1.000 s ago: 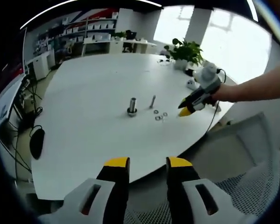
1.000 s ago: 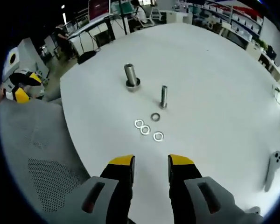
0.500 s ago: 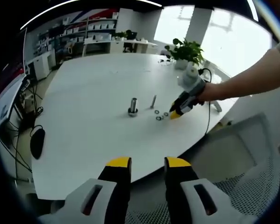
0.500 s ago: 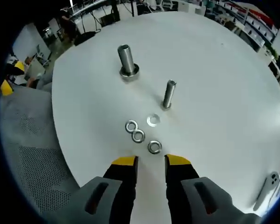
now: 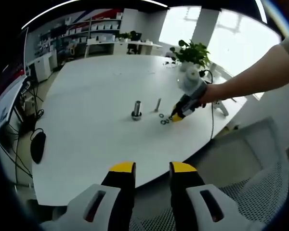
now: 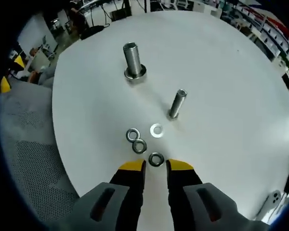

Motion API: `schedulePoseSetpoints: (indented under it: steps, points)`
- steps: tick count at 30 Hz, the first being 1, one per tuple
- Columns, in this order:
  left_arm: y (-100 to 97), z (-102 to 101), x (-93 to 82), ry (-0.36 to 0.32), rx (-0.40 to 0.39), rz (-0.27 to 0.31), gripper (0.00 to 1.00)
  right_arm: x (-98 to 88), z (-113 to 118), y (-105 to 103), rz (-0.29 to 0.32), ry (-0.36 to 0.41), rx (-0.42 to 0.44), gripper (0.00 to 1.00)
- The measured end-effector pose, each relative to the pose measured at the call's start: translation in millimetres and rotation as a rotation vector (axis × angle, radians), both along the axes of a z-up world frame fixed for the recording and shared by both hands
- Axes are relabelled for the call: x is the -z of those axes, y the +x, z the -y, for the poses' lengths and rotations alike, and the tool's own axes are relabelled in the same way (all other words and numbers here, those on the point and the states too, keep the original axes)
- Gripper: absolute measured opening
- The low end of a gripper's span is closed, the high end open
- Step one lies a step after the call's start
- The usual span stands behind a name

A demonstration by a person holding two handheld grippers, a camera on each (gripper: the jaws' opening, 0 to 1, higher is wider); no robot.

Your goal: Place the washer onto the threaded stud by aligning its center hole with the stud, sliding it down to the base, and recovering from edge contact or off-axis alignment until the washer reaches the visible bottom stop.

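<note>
Since a second ago, closed in on the washer cluster from above and now poised just short of the nearest washer (image 6: 156, 159), jaws of right gripper (image 6: 155, 166) narrowed but apart, nothing clamped. From left in right gripper view: large stud (image 6: 133, 61) far left, two touching washers (image 6: 136, 140), nearest washer at the jaw tips, bright washer (image 6: 157, 130) beyond it, small stud (image 6: 177, 104) right of centre. All four flat on table (image 6: 221, 86), none yet on a stud. Seen from left gripper view, tips at the washers. Left gripper (image 5: 152, 169) held back off the near table edge, jaws apart, empty. Judged stage: pickup about to start; threading not begun.
</note>
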State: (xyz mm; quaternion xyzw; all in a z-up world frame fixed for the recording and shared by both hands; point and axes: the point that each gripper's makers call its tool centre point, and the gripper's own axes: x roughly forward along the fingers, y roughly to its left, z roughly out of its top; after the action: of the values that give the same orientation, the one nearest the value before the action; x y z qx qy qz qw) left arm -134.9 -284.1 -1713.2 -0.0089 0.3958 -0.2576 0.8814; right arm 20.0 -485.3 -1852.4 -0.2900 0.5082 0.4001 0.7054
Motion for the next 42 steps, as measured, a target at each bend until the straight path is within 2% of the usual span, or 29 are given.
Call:
schedulePoseSetpoints:
  steps: [2, 5, 9, 23, 27, 31, 36, 42]
  points:
    - [-0.1, 0.0, 0.1, 0.001, 0.000, 0.000, 0.26, 1.8, -0.9, 2.8, -0.003, -0.015, -0.025, 0.19]
    - [-0.1, -0.4, 0.1, 0.000, -0.003, -0.001, 0.25, 1.0, -1.4, 4.6, -0.018, -0.040, -0.005, 0.16]
    - [-0.2, -0.1, 0.1, 0.000, -0.002, -0.001, 0.25, 1.3, -2.0, 2.4, -0.033, -0.115, -0.108, 0.15]
    - [-0.3, -1.2, 1.2, 0.004, -0.003, -0.004, 0.24, 2.8, -4.1, 1.7, -0.063, -0.195, -0.143, 0.16]
    - [-0.2, -1.6, 0.6, 0.002, -0.007, -0.002, 0.24, 3.0, -3.7, 2.8, -0.056, -0.200, -0.104, 0.15]
    - [-0.6, -0.9, 1.2, 0.005, -0.002, -0.003, 0.24, 0.9, -2.9, 2.2, -0.034, -0.162, -0.041, 0.14]
    - [-0.3, -1.0, 0.9, 0.003, -0.005, -0.001, 0.24, 1.4, -1.8, 2.5, 0.002, -0.133, -0.052, 0.13]
    - [-1.0, -0.1, 1.4, 0.005, 0.003, -0.004, 0.23, 0.7, -2.0, 4.6, -0.012, -0.122, -0.023, 0.13]
